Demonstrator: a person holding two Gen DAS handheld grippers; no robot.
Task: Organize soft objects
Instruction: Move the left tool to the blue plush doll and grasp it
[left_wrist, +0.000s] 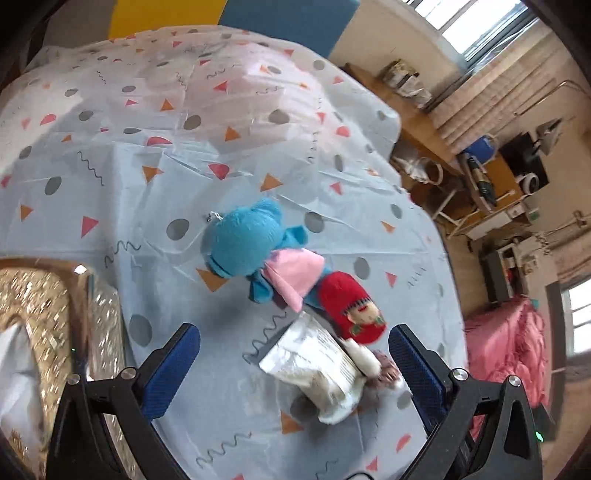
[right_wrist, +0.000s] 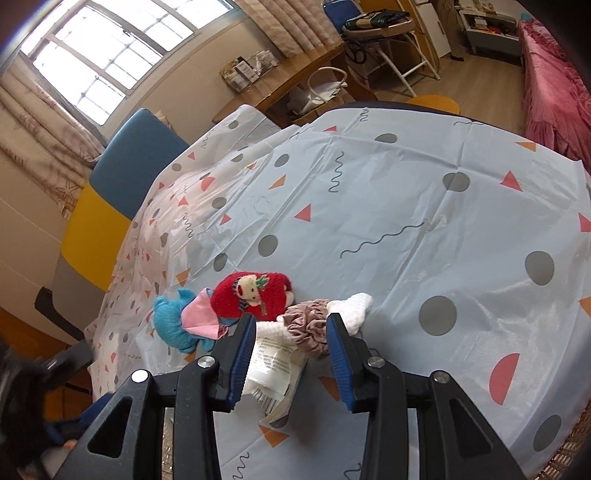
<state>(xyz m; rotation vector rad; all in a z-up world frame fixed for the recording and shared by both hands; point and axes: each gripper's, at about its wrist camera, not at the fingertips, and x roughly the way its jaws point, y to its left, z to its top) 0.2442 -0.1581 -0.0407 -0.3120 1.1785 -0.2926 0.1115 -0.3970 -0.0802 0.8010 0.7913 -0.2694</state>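
A blue plush toy (left_wrist: 242, 243) with a pink scarf lies on the patterned tablecloth (left_wrist: 147, 184), touching a red plush sock with a doll face (left_wrist: 351, 310). A silver packet (left_wrist: 314, 358) over white fluffy cloth lies in front of them, with a mauve scrunchie (left_wrist: 386, 371) beside it. My left gripper (left_wrist: 293, 363) is open above the packet. In the right wrist view the blue plush (right_wrist: 171, 323), red sock (right_wrist: 255, 295), scrunchie (right_wrist: 310, 323), white cloth (right_wrist: 354, 306) and packet (right_wrist: 275, 365) lie together. My right gripper (right_wrist: 291, 332) is open, its fingers either side of the scrunchie.
A glittery gold box (left_wrist: 40, 332) with white lining stands at the left of the table. A blue and yellow chair back (right_wrist: 110, 192) stands behind the table. A pink bed (right_wrist: 554, 92), a desk and shelves lie beyond the table's far edge.
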